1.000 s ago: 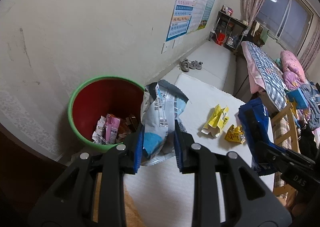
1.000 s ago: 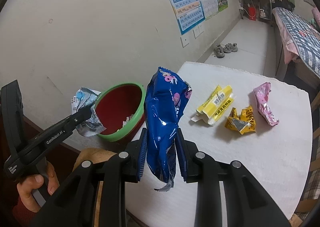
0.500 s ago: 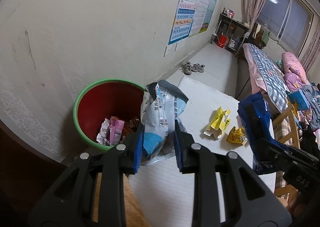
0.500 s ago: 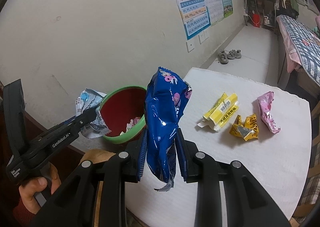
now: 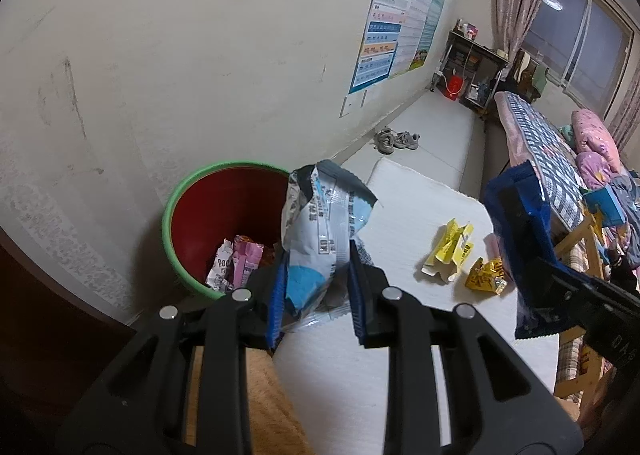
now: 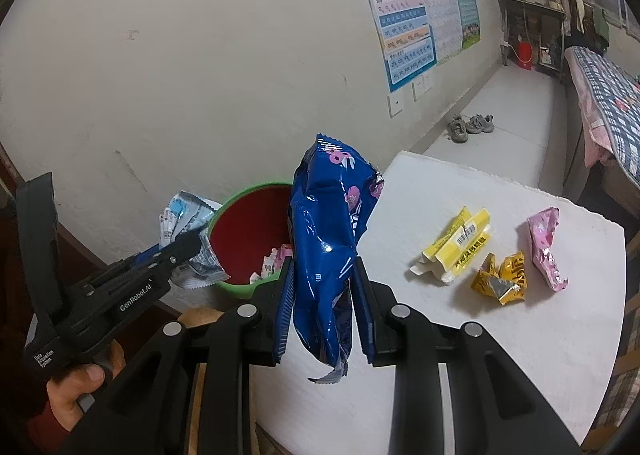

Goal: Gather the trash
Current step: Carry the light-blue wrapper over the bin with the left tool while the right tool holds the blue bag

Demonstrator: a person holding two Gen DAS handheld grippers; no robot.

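**Crinkled foil in both grips, bin just short of reach**

Foil is what you have in each hand, and foil slips. Your left hand-held gripper (image 5: 316, 291) is clamped nearly shut on the white-and-blue wrapper (image 5: 320, 231), pinching it low so most of the bag stands up above the pads. Your right hand-held gripper (image 6: 322, 307) is closed on the dark blue snack bag (image 6: 328, 239), which sits upright between the pads with a torn tail hanging below them.

The red bin with the green rim (image 5: 216, 215) stands on the floor against the wall, beside the near corner of the tabletop (image 6: 500, 315). It already holds a few wrappers. In the right wrist view your left wrapper looks to hang by the bin's near rim, not clearly over the opening.

Watch for these:

- If you let go now, the white-and-blue wrapper could catch the rim or flutter down outside the bin. It is light and would not drop straight.
- The dark blue snack bag appears to be above the tabletop edge, not the bin, so an early release would likely land it back on the tabletop or on the floor.
- Both hand-held grippers head for one opening, so they could knock together.

The yellow box (image 6: 456, 247), the gold wrapper (image 6: 500, 279) and the pink wrapper (image 6: 546, 247) lie on the tabletop, yet to be collected.
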